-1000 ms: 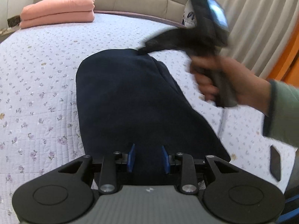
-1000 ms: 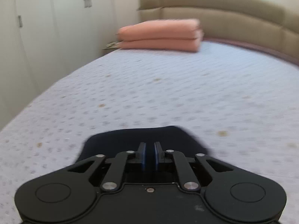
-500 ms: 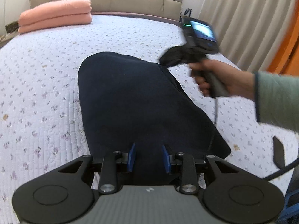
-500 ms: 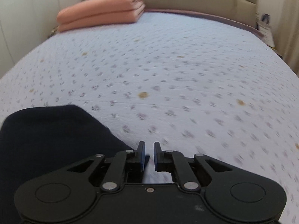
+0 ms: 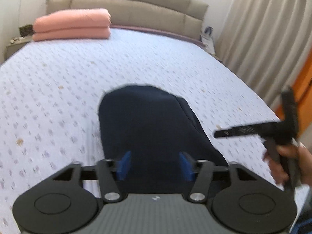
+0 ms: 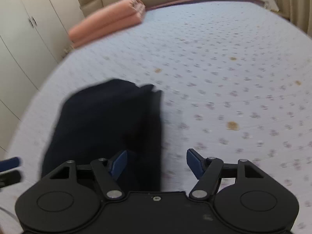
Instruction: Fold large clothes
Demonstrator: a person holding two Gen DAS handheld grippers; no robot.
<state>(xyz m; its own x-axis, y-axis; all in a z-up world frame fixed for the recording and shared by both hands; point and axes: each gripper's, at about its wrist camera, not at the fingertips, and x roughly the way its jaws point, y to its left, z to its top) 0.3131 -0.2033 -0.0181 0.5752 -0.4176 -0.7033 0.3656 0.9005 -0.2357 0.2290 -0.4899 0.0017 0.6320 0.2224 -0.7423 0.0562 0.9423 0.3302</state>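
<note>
A dark navy garment lies folded lengthwise on the bed, running away from me. My left gripper is open and empty, its blue pads over the garment's near end. My right gripper is open and empty above the garment's right edge. In the left wrist view the right gripper shows held in a hand at the right, off the cloth. A blue fingertip of the left gripper shows at the right wrist view's left edge.
The bed has a white quilt with small flowers. A folded pink blanket lies at the head by the beige headboard. Curtains hang at the right; white wardrobes stand at the left.
The right gripper let go of the garment's far end, opened wide and pulled back to the near right. The left gripper opened wider and tilted up.
</note>
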